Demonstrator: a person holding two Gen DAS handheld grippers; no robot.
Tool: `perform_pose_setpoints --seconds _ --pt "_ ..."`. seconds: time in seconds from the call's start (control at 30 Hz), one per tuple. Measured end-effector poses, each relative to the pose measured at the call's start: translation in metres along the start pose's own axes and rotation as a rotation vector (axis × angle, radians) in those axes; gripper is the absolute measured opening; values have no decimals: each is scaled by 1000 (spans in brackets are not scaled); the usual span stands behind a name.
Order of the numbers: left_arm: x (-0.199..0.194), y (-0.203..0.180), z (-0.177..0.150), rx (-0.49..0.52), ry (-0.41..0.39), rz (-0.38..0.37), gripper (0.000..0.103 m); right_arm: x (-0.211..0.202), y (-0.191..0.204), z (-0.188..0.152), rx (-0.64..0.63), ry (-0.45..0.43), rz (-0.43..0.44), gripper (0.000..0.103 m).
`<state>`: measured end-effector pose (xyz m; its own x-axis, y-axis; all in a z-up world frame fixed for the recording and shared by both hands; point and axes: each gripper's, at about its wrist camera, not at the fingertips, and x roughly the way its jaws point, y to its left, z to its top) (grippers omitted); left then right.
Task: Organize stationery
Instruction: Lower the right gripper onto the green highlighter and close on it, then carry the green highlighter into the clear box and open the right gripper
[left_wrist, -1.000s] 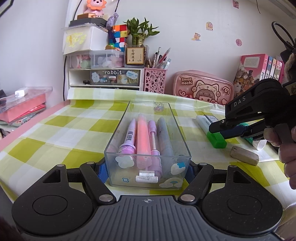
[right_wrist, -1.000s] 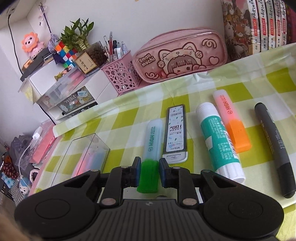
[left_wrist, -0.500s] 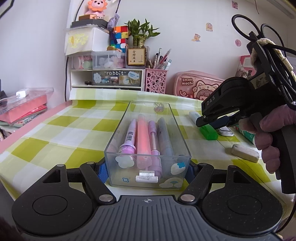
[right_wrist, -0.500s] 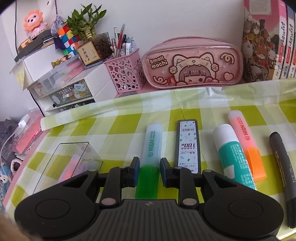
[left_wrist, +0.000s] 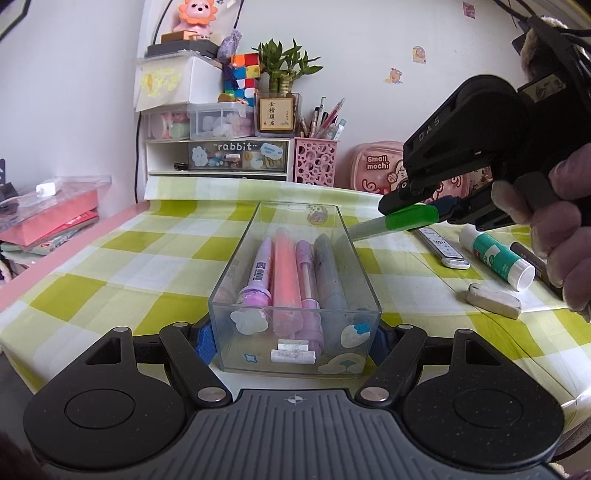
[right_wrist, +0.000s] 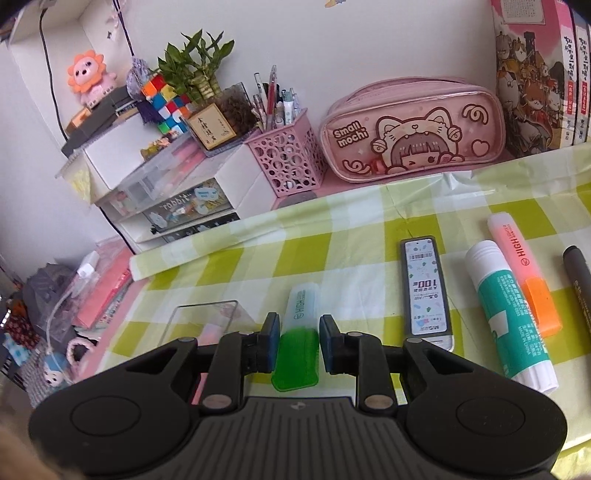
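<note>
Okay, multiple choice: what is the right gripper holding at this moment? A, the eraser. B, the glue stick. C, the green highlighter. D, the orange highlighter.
C: the right gripper is shut on the green highlighter, pads against its green cap, and the left wrist view shows it lifted off the cloth near the clear box.

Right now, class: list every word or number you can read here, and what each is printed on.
"rabbit": drawer unit
"Small mochi": pink pencil case
"HIGH": orange highlighter and green highlighter
"100": lead case
"DAS": right gripper
Glue stick print, book spines: too small.
</note>
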<state>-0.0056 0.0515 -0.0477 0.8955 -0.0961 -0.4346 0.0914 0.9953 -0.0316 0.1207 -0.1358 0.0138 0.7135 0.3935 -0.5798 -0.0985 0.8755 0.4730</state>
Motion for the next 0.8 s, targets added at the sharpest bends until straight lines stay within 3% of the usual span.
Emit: perform_pose_setpoints --seconds 0.1,0.4,0.47,0.5,0.8 --pt "0 0 0 0 -1 3 73 -7 6 1 16 5 43 23" --pt "0 0 0 0 -1 2 73 -10 3 3 32 -6 36 23" --pt "0 0 0 0 0 3 73 -14 -1 5 42 -20 40 20" --pt "0 0 0 0 0 3 73 -17 -2 6 43 -26 44 6" --pt "-1 1 0 -2 -3 0 73 -21 -4 7 35 -41 30 6"
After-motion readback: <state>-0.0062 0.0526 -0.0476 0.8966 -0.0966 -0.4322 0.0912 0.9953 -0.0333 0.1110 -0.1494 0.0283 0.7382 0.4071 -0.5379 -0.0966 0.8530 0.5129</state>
